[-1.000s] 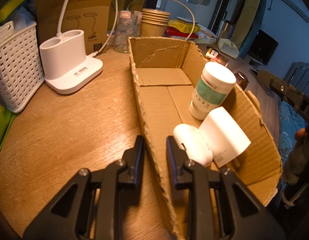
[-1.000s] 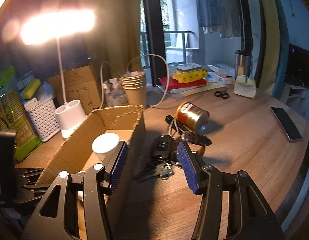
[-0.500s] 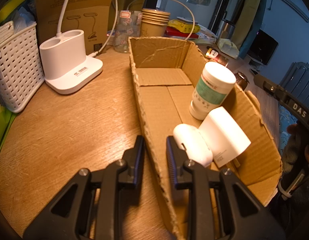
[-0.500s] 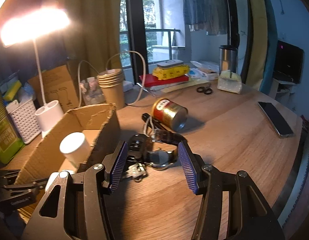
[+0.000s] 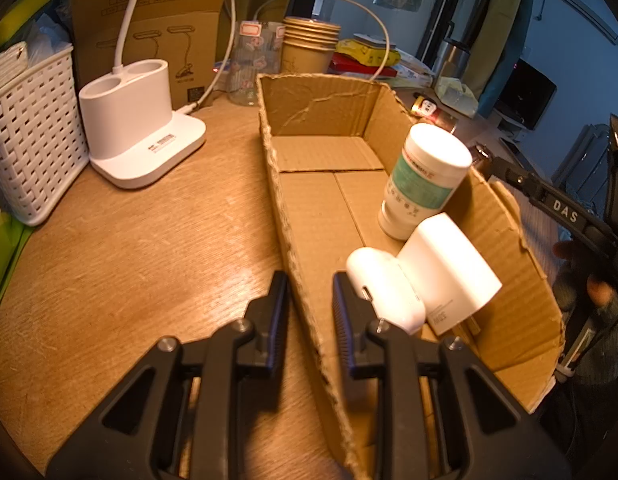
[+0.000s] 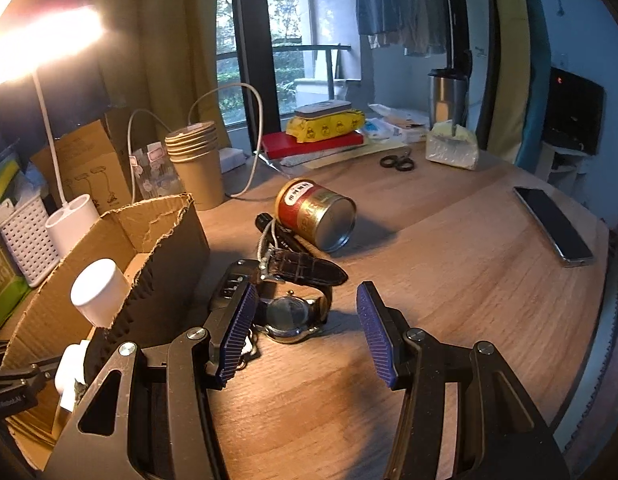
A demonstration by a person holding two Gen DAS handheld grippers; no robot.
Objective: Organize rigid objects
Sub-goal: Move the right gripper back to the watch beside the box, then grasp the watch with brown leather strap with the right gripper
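Our right gripper [image 6: 305,330] stands half open and empty, the wristwatch [image 6: 291,312] just ahead between its pads. We judge its metal case stiff and slippery, the strap floppy, so we would pinch across the case. Our left gripper [image 5: 307,312] clamps the cardboard box [image 5: 297,264] wall between its 2 pads.

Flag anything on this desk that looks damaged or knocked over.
The cardboard box has ragged, torn rims and a creased end wall. The red-and-gold can lies on its side beside the box, next to a wristwatch and keys.
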